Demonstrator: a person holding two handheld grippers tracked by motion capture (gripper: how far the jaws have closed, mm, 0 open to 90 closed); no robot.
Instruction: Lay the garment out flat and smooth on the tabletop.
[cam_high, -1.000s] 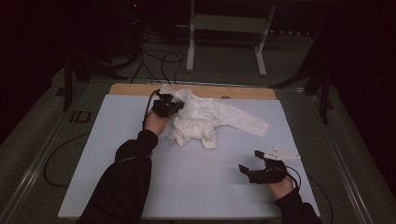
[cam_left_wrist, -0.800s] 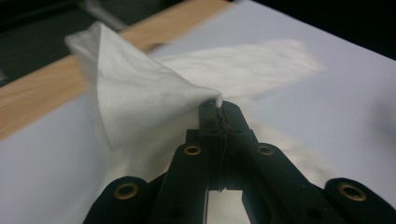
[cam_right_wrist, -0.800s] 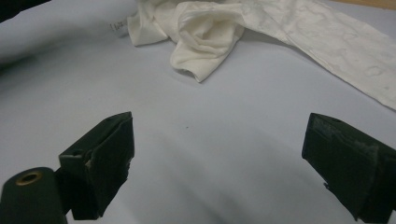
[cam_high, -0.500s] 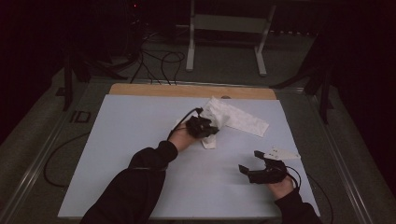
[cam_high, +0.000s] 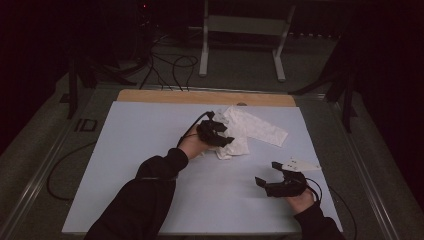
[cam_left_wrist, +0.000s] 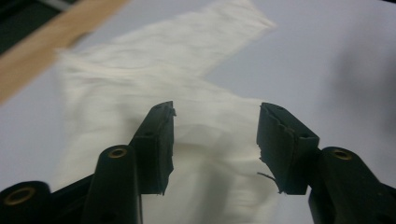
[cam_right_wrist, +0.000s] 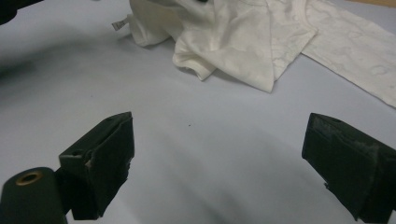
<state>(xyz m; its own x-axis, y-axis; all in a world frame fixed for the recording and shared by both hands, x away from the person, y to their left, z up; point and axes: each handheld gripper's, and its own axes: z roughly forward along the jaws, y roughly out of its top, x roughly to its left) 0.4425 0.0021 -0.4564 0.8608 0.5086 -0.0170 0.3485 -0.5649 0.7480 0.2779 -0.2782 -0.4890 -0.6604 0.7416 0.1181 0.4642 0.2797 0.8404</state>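
I have the left claw (cam_high: 223, 134) over the shirt (cam_high: 250, 131), which lies at the far middle of the tabletop (cam_high: 130, 150), near its wooden strip (cam_high: 200, 96). A second ago this claw sat on the shirt's left part, and the shirt lay spread wide; now that part is folded across to the right, so the shirt is a narrower bundle with 1 sleeve (cam_high: 265, 131) reaching out right. The left jaws have just been opening. In the left gripper view they stand apart above the cloth (cam_left_wrist: 205, 140), with fabric below and between them but neither pad pressing on it, so I judge the carried edge is released and this fold is laid down.

The right claw (cam_high: 274, 174) rests near the tabletop's near right side, well apart from the shirt, and has kept its place. Its jaws stand wide apart with bare tabletop (cam_right_wrist: 210, 154) between them, and the shirt (cam_right_wrist: 233, 42) lies ahead of it. I judge it is free for the next fold, likely the sleeve.
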